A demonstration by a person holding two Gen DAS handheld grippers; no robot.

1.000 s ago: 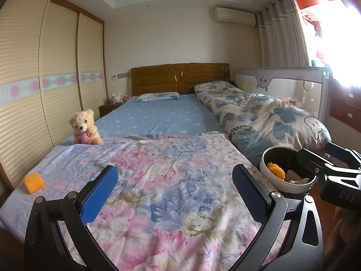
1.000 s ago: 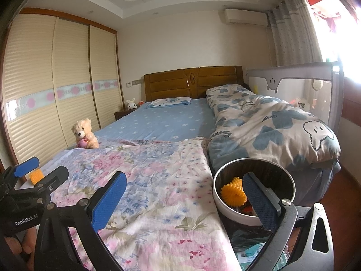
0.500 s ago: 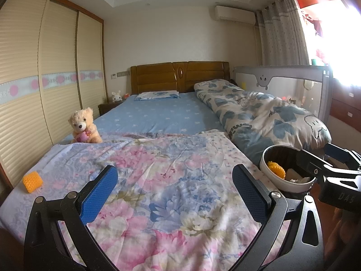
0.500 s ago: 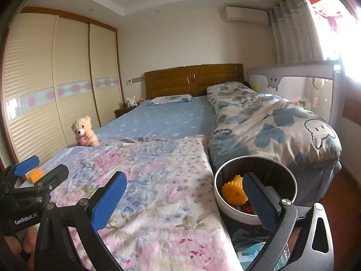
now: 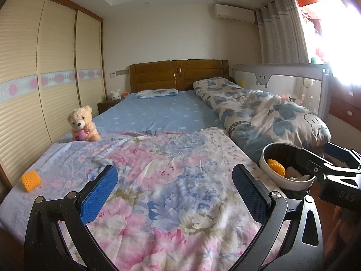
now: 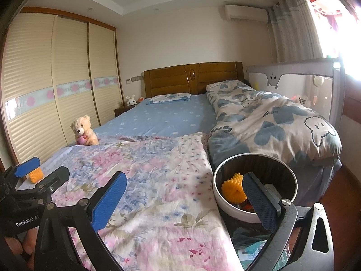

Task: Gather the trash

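I hold both claws wide apart and empty over the floral quilt (image 5: 171,180). The last visible scrap, a yellow mesh piece (image 5: 31,180), lies at the bed's far-left edge, left of my left claw (image 5: 174,192), the nearer one. My right claw (image 6: 180,201) hovers beside the trash bin (image 6: 216,194); only that view looks down into it.

Home bedroom; bed (image 5: 158,115), wardrobe (image 5: 45,79)
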